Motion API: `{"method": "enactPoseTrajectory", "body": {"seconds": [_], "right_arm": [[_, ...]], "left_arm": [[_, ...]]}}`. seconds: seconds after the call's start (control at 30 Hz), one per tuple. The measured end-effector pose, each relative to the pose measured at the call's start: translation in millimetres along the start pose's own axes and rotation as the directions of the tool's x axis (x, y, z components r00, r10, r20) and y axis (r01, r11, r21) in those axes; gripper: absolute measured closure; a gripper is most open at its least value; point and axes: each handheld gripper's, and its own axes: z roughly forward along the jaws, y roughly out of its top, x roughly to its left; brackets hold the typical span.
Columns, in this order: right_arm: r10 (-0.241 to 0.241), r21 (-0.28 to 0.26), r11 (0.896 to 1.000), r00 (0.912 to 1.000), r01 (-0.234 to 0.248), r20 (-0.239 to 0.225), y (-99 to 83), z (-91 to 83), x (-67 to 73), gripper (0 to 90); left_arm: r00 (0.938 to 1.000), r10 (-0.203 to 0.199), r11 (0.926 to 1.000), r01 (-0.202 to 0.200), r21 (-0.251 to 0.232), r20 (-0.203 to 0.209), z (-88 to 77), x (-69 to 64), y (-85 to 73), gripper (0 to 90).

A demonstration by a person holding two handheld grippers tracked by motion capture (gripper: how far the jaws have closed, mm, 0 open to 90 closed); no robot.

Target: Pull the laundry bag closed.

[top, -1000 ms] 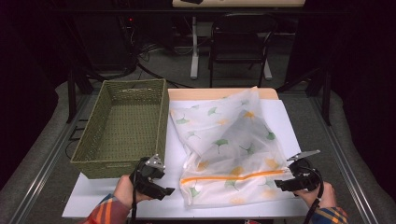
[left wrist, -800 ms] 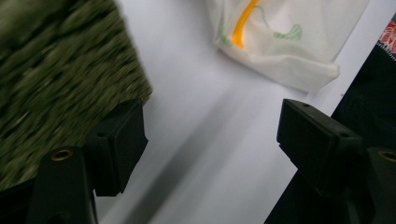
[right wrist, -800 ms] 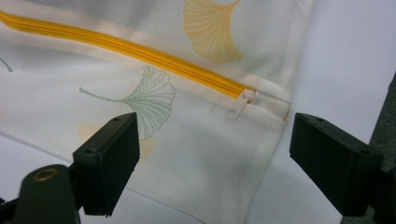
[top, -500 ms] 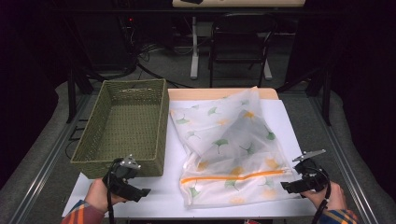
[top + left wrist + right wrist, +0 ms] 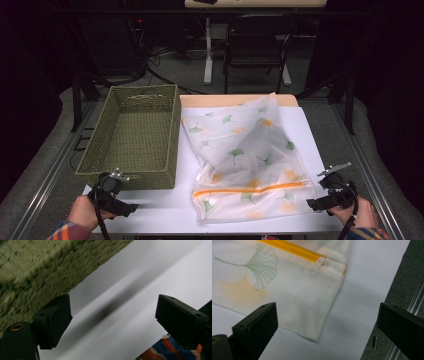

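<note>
A white mesh bag printed with ginkgo leaves lies flat on the white table sheet, its orange zipper near the front. My left gripper hovers in front of the green woven basket, well left of the bag. Its jaws have just been opening and nothing is between them; the basket wall is close on one side. My right gripper sits off the bag's front right corner. Its jaws have just been opening too. The bag's corner and zipper pull lie just beyond them, untouched.
The empty basket takes up the table's left half. Metal rails run along both table sides over grey padding. A small metal pin lies on the padding by the right rail. A chair and desk legs stand behind the table.
My left gripper has moved left, from the bag's front left corner to the front of the basket. The right gripper has drawn back slightly right off the bag's edge. Both jaws opened wider.
</note>
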Motion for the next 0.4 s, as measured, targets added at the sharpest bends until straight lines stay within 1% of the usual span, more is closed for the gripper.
{"method": "enactPoseTrajectory", "body": {"seconds": [0.03, 0.07, 0.1, 0.13, 0.2, 0.27, 0.37, 0.4], "right_arm": [[0.000, 0.006, 1.000, 1.0000, 0.000, 0.006, -2.3, 1.7, -0.9, 1.9], [0.014, 0.015, 1.000, 0.9999, -0.014, 0.004, -4.3, 3.2, -0.8, 1.7], [0.005, 0.017, 1.000, 1.0000, -0.005, 0.003, -5.9, 5.2, -2.1, 1.6], [0.009, 0.017, 1.000, 1.0000, -0.009, 0.003, -7.6, 7.2, -2.5, 1.5], [0.006, 0.019, 1.000, 1.0000, -0.006, 0.001, -9.8, 9.9, -2.7, 1.2], [0.012, 0.023, 1.000, 0.9999, -0.012, -0.004, -10.5, 10.8, -2.1, 0.9], [0.015, -0.001, 1.000, 0.9999, -0.015, -0.004, -10.7, 11.5, -1.9, 0.8], [0.019, -0.005, 1.000, 0.9998, -0.019, -0.005, -10.5, 11.8, -2.2, 0.9]], "left_arm": [[1.0000, -0.007, 1.0000, 0.007, -0.001, -0.004, 0.9, 0.9, -1.8, 12.5], [0.9998, -0.015, 0.9999, 0.015, -0.003, -0.010, 2.0, 1.4, -3.4, 12.4], [0.9996, -0.025, 0.9997, 0.025, -0.007, -0.011, 3.0, 1.5, -5.2, 12.3], [0.9996, -0.027, 0.9996, 0.027, -0.010, -0.007, 4.2, 1.8, -6.8, 12.2], [0.9990, -0.044, 0.9987, 0.044, -0.026, -0.008, 6.8, 1.1, -9.6, 12.0], [0.9983, -0.058, 0.9973, 0.058, -0.045, 0.003, 9.4, -0.3, -11.7, 12.0], [0.9996, -0.028, 0.9990, 0.028, -0.034, 0.001, 13.0, -3.4, -11.3, 11.8], [0.9998, -0.019, 0.9991, 0.019, -0.037, 0.005, 14.5, -4.0, -11.0, 11.9]]}}
